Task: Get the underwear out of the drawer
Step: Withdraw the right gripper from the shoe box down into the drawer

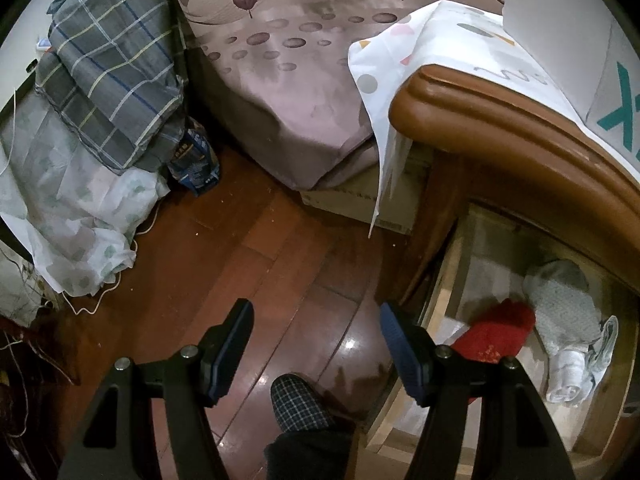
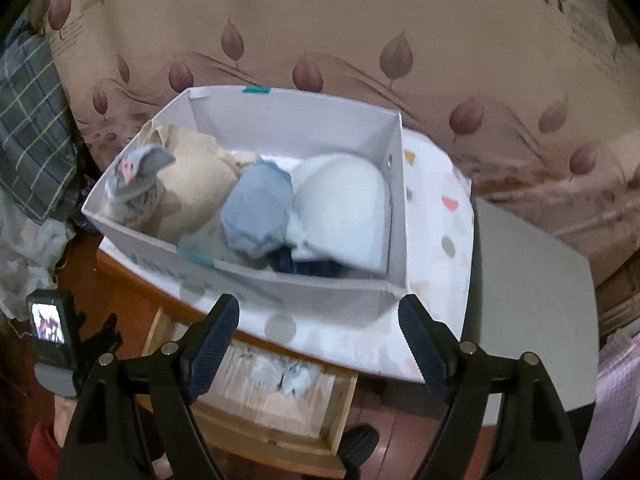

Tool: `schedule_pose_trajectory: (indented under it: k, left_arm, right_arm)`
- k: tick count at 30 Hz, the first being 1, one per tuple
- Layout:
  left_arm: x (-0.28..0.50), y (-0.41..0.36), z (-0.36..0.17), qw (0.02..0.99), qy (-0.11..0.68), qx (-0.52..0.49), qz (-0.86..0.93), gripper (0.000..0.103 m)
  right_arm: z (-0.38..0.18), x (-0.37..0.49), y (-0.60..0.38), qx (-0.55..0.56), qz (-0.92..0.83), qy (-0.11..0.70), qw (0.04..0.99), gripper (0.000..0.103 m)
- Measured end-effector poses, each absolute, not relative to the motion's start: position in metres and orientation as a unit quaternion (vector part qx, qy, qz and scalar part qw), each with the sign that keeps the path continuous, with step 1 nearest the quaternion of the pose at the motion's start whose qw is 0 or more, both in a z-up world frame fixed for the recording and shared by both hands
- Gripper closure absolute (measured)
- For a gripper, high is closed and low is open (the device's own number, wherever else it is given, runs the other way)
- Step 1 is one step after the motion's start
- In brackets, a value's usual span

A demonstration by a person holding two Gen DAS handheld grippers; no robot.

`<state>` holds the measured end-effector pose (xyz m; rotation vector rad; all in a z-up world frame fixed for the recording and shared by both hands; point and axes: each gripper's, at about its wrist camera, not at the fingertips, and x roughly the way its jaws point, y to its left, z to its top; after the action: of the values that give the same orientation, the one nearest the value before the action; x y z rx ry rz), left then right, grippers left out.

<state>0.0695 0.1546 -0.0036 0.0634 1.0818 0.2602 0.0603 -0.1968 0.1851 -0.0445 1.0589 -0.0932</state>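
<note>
the right claw (image 2: 319,338) hangs empty, jaws wide, above the near wall of the white box (image 2: 394,200) on the nightstand surface (image 2: 432,320). the left claw (image 1: 316,344) is also wide and empty, over the floor left of the open drawer (image 1: 452,264). in the drawer lie a red piece (image 1: 496,332) and a rolled pale grey-white piece (image 1: 564,320). risk, as i judge it: the soft rolls could unroll or snag the drawer's edge if pinched by a corner.
</note>
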Motion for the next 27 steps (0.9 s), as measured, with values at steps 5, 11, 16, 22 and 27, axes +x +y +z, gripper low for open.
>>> schedule_pose_trajectory:
  k: [5,11,16,22,27]
  left_arm:
    - [0.067,0.155,-0.005,0.848,0.514,0.033,0.126,0.036]
    - [0.064,0.161,-0.003,0.847,0.514,0.029,0.132,0.036]
    - [0.065,0.167,-0.003,0.843,0.521,0.016,0.134,0.036]
    - [0.068,0.171,-0.002,0.842,0.523,0.006,0.135,0.036]
    - [0.069,0.175,-0.002,0.84,0.526,-0.001,0.137,0.036]
  right_arm:
    - [0.169,0.035,-0.212,-0.013,-0.054,0.513,0.857,0.024]
    - [0.14,0.007,-0.224,-0.006,-0.049,0.528,0.848,0.024]
    - [0.096,-0.007,-0.226,0.002,-0.029,0.552,0.833,0.024]
    - [0.033,-0.009,-0.214,0.002,-0.001,0.585,0.811,0.024]
    - [-0.016,0.005,-0.198,-0.039,0.024,0.596,0.802,0.024]
